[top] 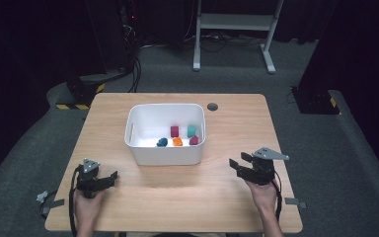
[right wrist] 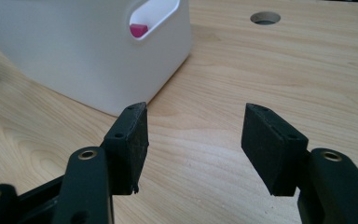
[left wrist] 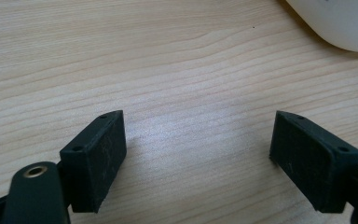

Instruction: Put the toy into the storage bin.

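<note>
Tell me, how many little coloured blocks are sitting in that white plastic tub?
5, all towards the white plastic tub's right: magenta and teal behind; blue, orange, crimson in front. The near wall may hide more.

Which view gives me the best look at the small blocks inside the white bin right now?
The high view: it looks down into the white bin and shows all five small blocks on its floor. The right gripper view catches one pink block through the bin's handle slot. The left gripper view shows just a corner of the bin's outer wall.
</note>
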`<action>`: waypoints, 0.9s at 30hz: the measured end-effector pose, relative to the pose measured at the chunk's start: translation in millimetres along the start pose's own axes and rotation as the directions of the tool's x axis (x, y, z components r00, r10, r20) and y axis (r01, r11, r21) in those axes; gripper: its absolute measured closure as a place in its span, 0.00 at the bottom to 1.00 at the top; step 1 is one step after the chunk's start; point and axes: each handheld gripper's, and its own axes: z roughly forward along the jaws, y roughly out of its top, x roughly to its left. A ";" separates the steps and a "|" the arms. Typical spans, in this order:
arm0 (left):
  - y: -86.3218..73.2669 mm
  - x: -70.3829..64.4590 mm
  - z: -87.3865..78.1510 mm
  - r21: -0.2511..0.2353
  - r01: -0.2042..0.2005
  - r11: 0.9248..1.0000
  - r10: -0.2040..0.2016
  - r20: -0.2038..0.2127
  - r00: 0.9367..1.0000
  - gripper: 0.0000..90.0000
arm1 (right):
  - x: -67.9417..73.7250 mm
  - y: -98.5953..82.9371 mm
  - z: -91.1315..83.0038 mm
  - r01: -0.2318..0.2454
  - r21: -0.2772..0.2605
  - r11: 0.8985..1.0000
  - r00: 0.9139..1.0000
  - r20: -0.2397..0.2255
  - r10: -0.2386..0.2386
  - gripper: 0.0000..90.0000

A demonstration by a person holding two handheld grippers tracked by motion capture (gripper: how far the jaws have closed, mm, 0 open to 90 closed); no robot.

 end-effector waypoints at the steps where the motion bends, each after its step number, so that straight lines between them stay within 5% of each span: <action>1: 0.0 0.0 0.0 0.000 0.000 1.000 0.000 0.000 1.000 0.20 | -0.2 -1.3 1.6 0.004 0.003 1.000 1.000 0.003 -0.004 0.46; 27: 0.0 0.0 0.0 0.000 0.000 1.000 0.000 0.000 1.000 0.20 | -0.3 -27.0 34.0 0.035 0.135 0.990 0.995 0.083 -0.047 0.46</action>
